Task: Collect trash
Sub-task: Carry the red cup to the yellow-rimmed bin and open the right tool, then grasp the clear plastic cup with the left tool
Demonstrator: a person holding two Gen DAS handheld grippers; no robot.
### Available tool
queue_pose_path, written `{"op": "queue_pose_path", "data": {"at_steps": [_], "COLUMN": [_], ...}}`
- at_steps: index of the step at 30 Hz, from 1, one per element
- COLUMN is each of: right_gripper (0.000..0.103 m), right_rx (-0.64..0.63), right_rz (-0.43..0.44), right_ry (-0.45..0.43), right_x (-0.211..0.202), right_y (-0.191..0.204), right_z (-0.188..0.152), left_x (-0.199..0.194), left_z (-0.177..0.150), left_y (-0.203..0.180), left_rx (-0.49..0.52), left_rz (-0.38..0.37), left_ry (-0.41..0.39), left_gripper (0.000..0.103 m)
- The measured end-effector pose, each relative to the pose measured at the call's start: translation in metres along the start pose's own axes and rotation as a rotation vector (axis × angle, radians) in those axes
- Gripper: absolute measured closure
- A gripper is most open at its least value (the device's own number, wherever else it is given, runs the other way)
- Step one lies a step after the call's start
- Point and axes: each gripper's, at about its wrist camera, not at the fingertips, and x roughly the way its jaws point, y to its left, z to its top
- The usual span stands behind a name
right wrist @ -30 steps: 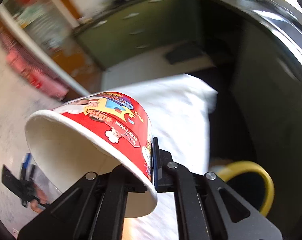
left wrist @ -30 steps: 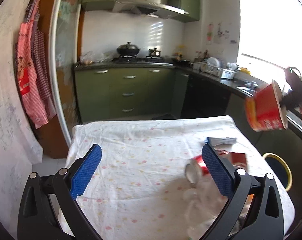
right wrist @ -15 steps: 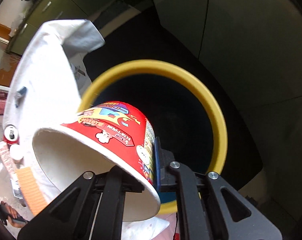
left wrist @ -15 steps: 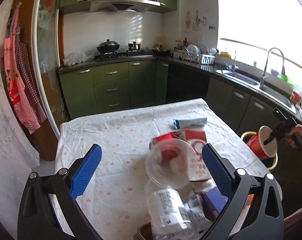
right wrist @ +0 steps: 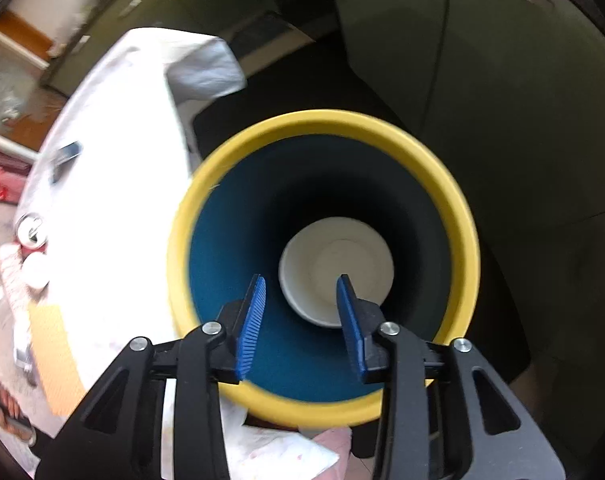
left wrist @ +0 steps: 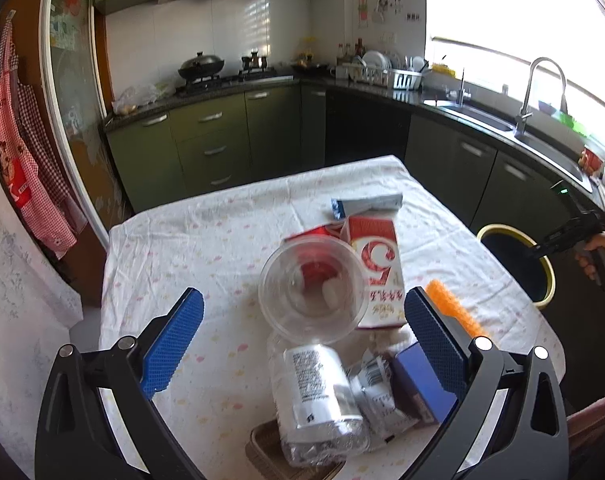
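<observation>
My right gripper (right wrist: 300,316) is open and empty right above the yellow-rimmed blue bin (right wrist: 458,216). The paper noodle cup (right wrist: 336,270) lies at the bin's bottom, mouth up. The bin (left wrist: 542,276) stands on the floor by the table's right side. My left gripper (left wrist: 302,344) is open and empty over a trash pile on the table: a clear plastic cup (left wrist: 310,290), a red carton (left wrist: 376,268), a crushed plastic bottle (left wrist: 318,396), a blue box (left wrist: 418,380), an orange brush (left wrist: 452,308).
The table (left wrist: 182,248) has a white flowered cloth. A blue-grey packet (left wrist: 366,203) lies further back. A red can (right wrist: 30,231) shows at the table edge in the right wrist view. Green kitchen cabinets (left wrist: 222,140) and a sink counter (left wrist: 502,128) surround the table.
My right gripper swung the red noodle cup from above the table to over the bin, opened, and the cup dropped in. My left gripper moved towards the trash pile.
</observation>
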Motion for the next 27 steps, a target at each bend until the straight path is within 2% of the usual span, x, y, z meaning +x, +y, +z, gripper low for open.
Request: {"op": "queue_pose_path", "data": {"at_steps": [4, 9, 13, 20, 25, 27], "right_gripper": [0.064, 0.062, 0.062, 0.06, 0.06, 0.06], "right_rx": [-0.053, -0.107, -0.136, -0.153, -0.161, -0.165], "right_rz": [0.054, 0.091, 0.096, 0.099, 0.104, 0.108], "right_ry": [-0.033, -0.045, -0.063, -0.076, -0.062, -0.06], "right_x": [-0.013, -0.021, -0.025, -0.026, -0.018, -0.017], "right_y": [0.023, 0.043, 0.054, 0.057, 0.063, 0.066], "right_z": [-0.029, -0.056, -0.064, -0.068, -0.07, -0.07], "left_x": [0.006, 0.02, 0.029, 0.037, 0.059, 0.07], "left_z": [0.0, 0.0, 0.006, 0.016, 0.011, 0.01], "left_y": [0.004, -0.002, -0.004, 0.024, 0.038, 0.04], "left_rx": [-0.001, -0.002, 0.001, -0.034, -0.042, -0.04], "left_rz": [-0.002, -0.082, -0.098, -0.052, -0.06, -0.087], "left_ry": [0.053, 0.111, 0.128, 0.126, 0.184, 0.201], "left_gripper": [0.004, 0.004, 0.015, 0.016, 0.041, 0.051]}}
